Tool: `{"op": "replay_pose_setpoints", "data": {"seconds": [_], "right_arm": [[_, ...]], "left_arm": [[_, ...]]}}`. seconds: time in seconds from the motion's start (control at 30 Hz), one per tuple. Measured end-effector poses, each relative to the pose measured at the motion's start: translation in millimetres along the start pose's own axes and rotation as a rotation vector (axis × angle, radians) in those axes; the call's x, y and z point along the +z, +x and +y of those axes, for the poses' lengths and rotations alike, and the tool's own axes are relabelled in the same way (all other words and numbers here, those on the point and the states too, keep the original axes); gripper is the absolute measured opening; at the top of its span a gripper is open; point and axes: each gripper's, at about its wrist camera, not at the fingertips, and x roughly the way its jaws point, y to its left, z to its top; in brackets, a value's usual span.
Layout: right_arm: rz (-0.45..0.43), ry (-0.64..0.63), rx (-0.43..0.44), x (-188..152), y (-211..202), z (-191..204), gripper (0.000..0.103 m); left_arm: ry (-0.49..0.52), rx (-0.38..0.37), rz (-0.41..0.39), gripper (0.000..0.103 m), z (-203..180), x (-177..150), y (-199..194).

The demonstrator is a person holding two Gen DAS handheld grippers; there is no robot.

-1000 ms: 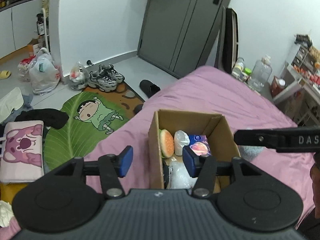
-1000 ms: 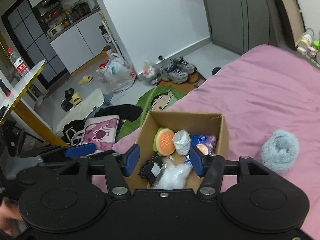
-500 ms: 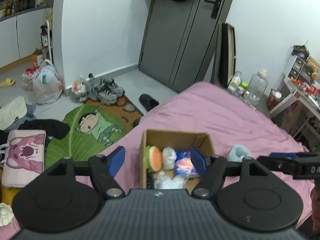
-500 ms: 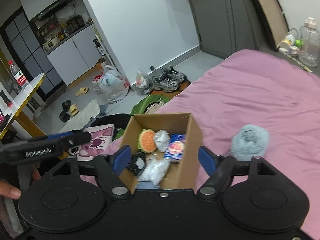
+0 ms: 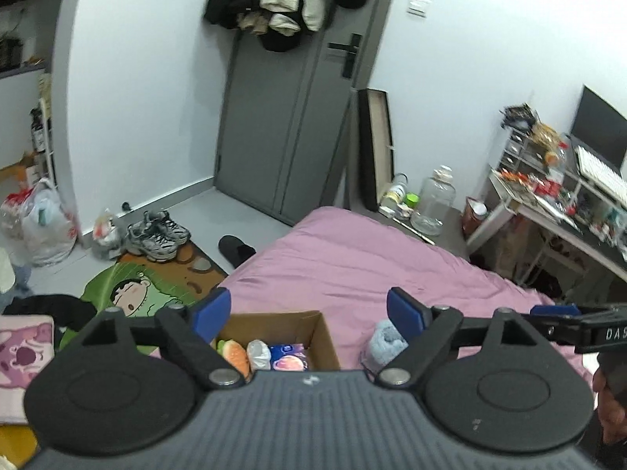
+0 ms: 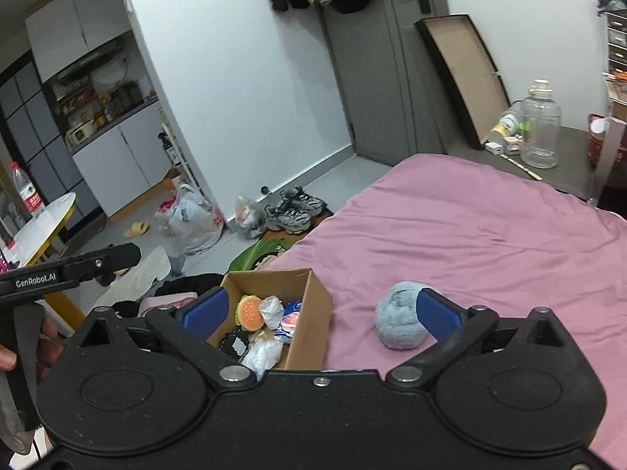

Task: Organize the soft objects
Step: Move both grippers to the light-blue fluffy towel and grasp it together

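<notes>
An open cardboard box (image 6: pixel 309 313) (image 5: pixel 325 333) sits on the pink bed (image 6: pixel 490 235) near its left edge. Inside lie a burger plush (image 6: pixel 249 310) (image 5: pixel 234 353), a white crumpled bag (image 6: pixel 271 306), a blue packet (image 6: pixel 289 315) (image 5: pixel 288 356) and a black item (image 6: pixel 231 342). A fluffy grey-blue ball (image 6: pixel 399 319) (image 5: pixel 386 338) lies on the bed to the right of the box. My left gripper (image 5: pixel 307 309) is open and empty, high above the box. My right gripper (image 6: pixel 319 307) is open and empty, above the box and the ball.
The bed's left edge drops to a floor with a green cartoon rug (image 5: pixel 129 290), sneakers (image 5: pixel 158 233), plastic bags (image 6: pixel 192 215) and a pink cushion (image 5: pixel 19 346). A grey door (image 5: pixel 290 117) and a cluttered desk (image 5: pixel 556 199) stand at the back.
Both grippers have risen and pulled back from the box, and their jaws have opened wider. The box and the ball look smaller and lower in both views.
</notes>
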Motion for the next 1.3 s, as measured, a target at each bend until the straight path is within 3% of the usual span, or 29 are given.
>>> {"op": "replay_pose_setpoints", "data": {"seconds": [0.17,0.57,0.83,0.93,1.07,1.3], "right_arm": [[-0.004,0.009,-0.027,-3.6,-1.6,-10.1,0.103],[0.024,0.1,-0.085,-13.9,14.1,-55.5,0.103],[0.043,0.14,-0.088,-18.8,23.8,-85.2,0.101],[0.056,0.16,-0.085,-19.8,32.0,-94.8,0.093],[0.09,0.199,-0.069,-20.9,46.2,-107.3,0.074],[0.132,0.265,-0.052,-22.5,71.6,-124.8,0.056]], "left_arm": [[0.011,-0.047,0.047,0.086,-12.4,-3.0,13.0],[0.047,-0.039,0.094,0.086,-32.3,-12.8,54.6],[0.061,-0.073,0.149,0.086,-53.3,-15.9,94.3],[0.07,-0.094,0.174,0.086,-62.6,-17.3,109.1],[0.087,-0.106,0.181,0.085,-72.8,-17.6,126.4],[0.089,-0.126,0.245,0.077,-85.0,-22.0,163.1]]}}
